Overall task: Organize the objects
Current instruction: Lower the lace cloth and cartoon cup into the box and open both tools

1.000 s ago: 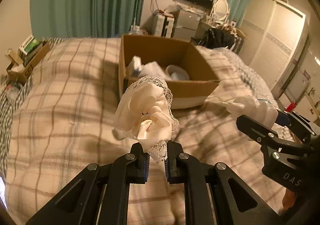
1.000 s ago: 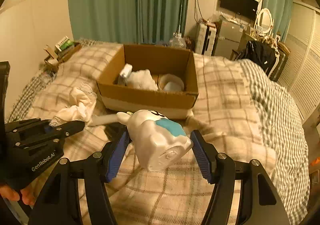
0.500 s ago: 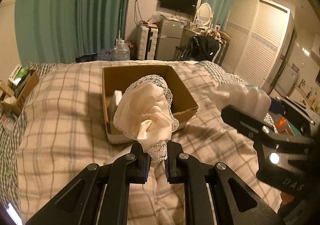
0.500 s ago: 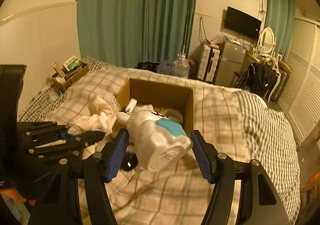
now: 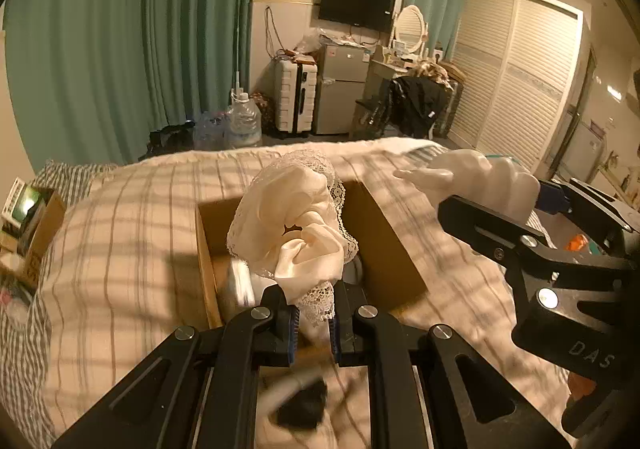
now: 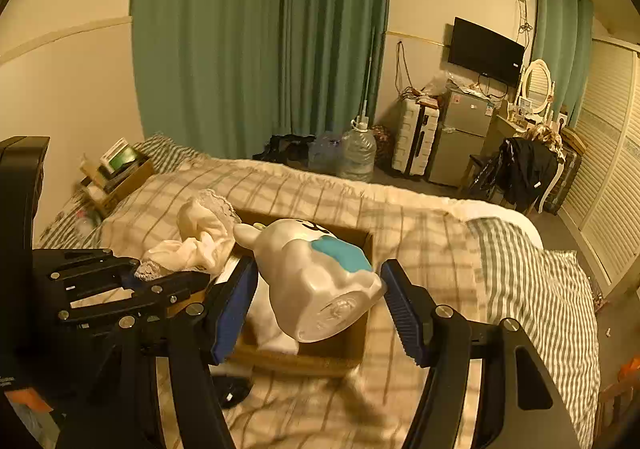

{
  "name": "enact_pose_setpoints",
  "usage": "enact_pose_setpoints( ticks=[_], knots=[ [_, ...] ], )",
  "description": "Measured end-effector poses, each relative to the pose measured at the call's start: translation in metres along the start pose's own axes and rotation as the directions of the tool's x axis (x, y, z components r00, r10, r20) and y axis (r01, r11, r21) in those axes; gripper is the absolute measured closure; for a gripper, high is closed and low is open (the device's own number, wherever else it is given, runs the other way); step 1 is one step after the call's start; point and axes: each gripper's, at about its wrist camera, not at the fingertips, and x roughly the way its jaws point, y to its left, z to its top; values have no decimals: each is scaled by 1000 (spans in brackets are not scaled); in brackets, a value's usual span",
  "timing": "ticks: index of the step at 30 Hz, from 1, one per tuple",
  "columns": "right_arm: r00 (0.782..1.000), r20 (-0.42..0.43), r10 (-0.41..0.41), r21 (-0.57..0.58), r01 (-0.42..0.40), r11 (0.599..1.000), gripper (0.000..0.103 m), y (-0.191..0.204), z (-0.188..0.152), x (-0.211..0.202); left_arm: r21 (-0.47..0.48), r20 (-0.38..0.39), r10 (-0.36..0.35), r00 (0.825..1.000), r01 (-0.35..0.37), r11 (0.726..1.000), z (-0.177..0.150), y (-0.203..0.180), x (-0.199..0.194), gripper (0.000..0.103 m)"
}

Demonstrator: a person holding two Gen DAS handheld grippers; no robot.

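Observation:
My left gripper [image 5: 313, 319] is shut on a cream lace-trimmed cloth [image 5: 294, 225] and holds it up over the open cardboard box [image 5: 390, 249] on the plaid bed. My right gripper [image 6: 316, 303] is shut on a white animal-shaped figurine with a teal patch [image 6: 316, 273], held above the same box [image 6: 360, 333]. The figurine [image 5: 476, 177] and right gripper also show at the right of the left wrist view. The cloth [image 6: 196, 237] and left gripper show at the left of the right wrist view. White items lie in the box, mostly hidden.
A black object with a white cord [image 5: 300, 405] lies on the bed in front of the box. A small box of items [image 6: 116, 173] sits at the bed's far left. Beyond the bed stand water jugs [image 6: 358, 153], a suitcase, a fridge and a chair with dark clothes.
Both grippers rose with their loads and now hang high over the box. The view tilted up, showing more of the room.

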Motion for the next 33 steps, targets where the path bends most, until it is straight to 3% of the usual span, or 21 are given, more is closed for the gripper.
enact_pose_setpoints(
  ticks=[5,10,17,22,25,27,29,33],
  knots=[
    [1000,-17,-19,-2,19,1000,40,-10,23,37,-4,-3,7,1000,-7,1000,30,9,36,91],
    [998,-61,-23,9,24,1000,40,-17,29,85,-28,-51,4,999,-5,1000,32,17,76,91],
    [988,-156,3,34,3,999,40,-19,2,153,4,-130,30,991,-29,1000,7,23,128,91],
    [982,-186,19,65,-7,998,39,-24,-20,177,13,-140,32,990,-30,999,-5,22,143,89],
    [986,-165,29,93,-14,996,31,-30,-20,167,17,-149,26,989,-23,1000,-9,19,142,70],
    [991,-132,35,126,-18,992,24,-39,-18,154,10,-126,34,992,-33,999,-10,17,130,31],
    [994,-108,32,162,-15,987,24,-46,-15,137,0,-86,42,995,-42,999,-11,17,114,22],
    [998,-65,12,196,1,981,21,-51,-8,88,13,-64,47,997,-47,999,-8,16,78,16]
  ],
)
